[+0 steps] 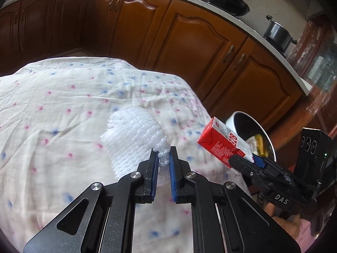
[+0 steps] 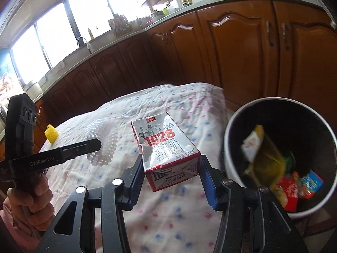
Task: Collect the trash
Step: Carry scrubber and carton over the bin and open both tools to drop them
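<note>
My left gripper (image 1: 163, 155) is shut on the twisted end of a white foam net sleeve (image 1: 132, 139) and holds it above the cloth-covered table (image 1: 52, 105). The sleeve also shows in the right wrist view (image 2: 103, 143). My right gripper (image 2: 170, 162) is shut on a red and white 1928 milk carton (image 2: 166, 147), held above the table's right side. The carton also shows in the left wrist view (image 1: 223, 143). A white trash bin (image 2: 233, 154) with wrappers inside stands to the right of the table; it also shows in the left wrist view (image 1: 231, 124).
A yellow foam net (image 2: 51, 133) lies at the table's far left edge. Brown kitchen cabinets (image 1: 189, 42) run behind the table, with a wok (image 1: 227, 2) and a pot (image 1: 278, 33) on the counter. A sink (image 2: 84, 42) sits under the window.
</note>
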{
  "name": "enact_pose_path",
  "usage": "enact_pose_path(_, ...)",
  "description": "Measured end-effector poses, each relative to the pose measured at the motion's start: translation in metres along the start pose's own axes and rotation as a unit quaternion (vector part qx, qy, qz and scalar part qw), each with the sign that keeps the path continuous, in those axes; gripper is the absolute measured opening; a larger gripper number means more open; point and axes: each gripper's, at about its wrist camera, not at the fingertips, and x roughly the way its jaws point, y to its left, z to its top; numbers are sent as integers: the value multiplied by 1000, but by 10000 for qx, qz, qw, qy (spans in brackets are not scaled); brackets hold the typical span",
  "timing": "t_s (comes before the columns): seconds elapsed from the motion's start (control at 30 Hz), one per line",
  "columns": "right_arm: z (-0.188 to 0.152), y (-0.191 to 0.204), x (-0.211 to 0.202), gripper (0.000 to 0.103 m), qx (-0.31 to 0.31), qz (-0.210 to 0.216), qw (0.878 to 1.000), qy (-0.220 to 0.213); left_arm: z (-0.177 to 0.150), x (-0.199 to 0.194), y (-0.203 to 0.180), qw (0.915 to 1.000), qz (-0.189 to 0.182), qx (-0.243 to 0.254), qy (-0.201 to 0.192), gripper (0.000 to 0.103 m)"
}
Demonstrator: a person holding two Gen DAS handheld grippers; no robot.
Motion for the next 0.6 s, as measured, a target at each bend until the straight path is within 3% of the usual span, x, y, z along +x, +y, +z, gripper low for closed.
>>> enact_pose_path(0.6,-16,-73,-66,50,698,-632,9947,-419,-15,2,-95,9961,-583,636,160,9)
